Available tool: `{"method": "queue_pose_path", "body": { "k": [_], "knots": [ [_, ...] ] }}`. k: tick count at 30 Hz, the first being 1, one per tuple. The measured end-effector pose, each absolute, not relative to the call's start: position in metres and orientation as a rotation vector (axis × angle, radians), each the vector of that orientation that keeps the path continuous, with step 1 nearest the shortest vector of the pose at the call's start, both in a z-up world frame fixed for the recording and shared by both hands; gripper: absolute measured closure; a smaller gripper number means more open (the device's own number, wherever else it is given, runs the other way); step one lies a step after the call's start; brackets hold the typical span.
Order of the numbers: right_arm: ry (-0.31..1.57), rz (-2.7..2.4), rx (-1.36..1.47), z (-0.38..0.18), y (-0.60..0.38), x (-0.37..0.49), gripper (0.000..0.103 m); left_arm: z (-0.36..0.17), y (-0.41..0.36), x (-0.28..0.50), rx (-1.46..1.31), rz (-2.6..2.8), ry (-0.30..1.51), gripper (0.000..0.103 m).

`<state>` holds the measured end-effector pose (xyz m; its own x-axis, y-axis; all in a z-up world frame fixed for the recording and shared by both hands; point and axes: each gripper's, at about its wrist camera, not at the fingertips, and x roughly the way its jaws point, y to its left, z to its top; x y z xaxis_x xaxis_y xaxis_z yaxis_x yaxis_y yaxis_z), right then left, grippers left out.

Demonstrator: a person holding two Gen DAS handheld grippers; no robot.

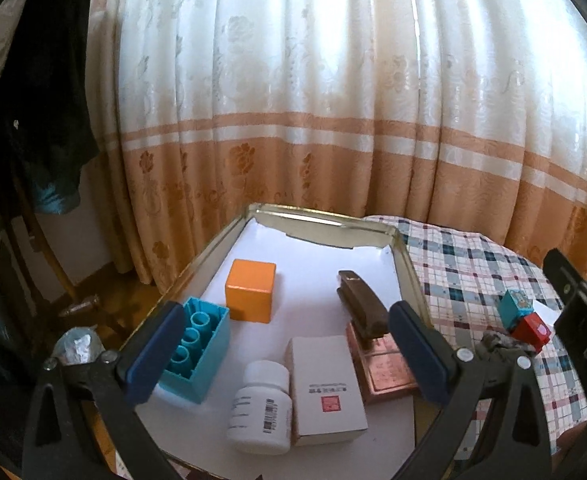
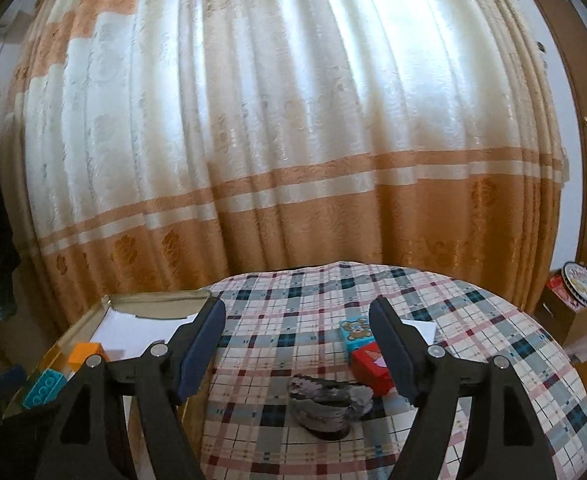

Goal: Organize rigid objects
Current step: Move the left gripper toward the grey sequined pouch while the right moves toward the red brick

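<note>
We see a gold-rimmed tray (image 1: 407, 268) lined in white, holding an orange cube (image 1: 250, 291), a turquoise brick (image 1: 197, 354), a white bottle (image 1: 262, 406), a white box (image 1: 325, 388) with a small red stamp, a dark brown stapler (image 1: 363, 304) and a coppery pink plate (image 1: 385, 372). The tablecloth (image 2: 473, 320) is a plaid of cream, pink and dark teal, and on it we find a teal block (image 2: 353, 334) printed with a bear, a red block (image 2: 371, 366) and a mottled grey shell (image 2: 329, 402). Behind hangs a cream curtain (image 2: 293, 120) with orange bands and a floral weave, and our grippers' fingers (image 2: 201, 346) are black with navy pads.
</note>
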<state>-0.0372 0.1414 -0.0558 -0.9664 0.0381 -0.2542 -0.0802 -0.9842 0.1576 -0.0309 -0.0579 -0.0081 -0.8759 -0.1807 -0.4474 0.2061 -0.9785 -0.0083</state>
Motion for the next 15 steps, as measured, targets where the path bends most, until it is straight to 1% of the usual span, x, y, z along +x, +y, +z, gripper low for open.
{"method": "queue_pose_path", "body": {
  "k": [3, 6, 10, 15],
  "knots": [
    [0.289, 3.011, -0.355, -0.056, 0.151, -0.034, 0.026, -0.007, -0.055, -0.028, 0.652, -2.861, 0.064, 0.001],
    [0.255, 2.970, -0.313, -0.053, 0.158, -0.029, 0.026, -0.007, -0.052, -0.027, 0.658, -2.864, 0.046, 0.001],
    [0.286, 2.947, -0.296, -0.052, 0.169, -0.026, 0.026, -0.006, -0.039, -0.025, 0.659, -2.893, -0.023, 0.001],
    [0.273, 2.929, -0.283, -0.049, 0.178, -0.023, 0.026, -0.004, -0.022, -0.021, 0.622, -2.922, -0.137, 0.001]
  ]
}}
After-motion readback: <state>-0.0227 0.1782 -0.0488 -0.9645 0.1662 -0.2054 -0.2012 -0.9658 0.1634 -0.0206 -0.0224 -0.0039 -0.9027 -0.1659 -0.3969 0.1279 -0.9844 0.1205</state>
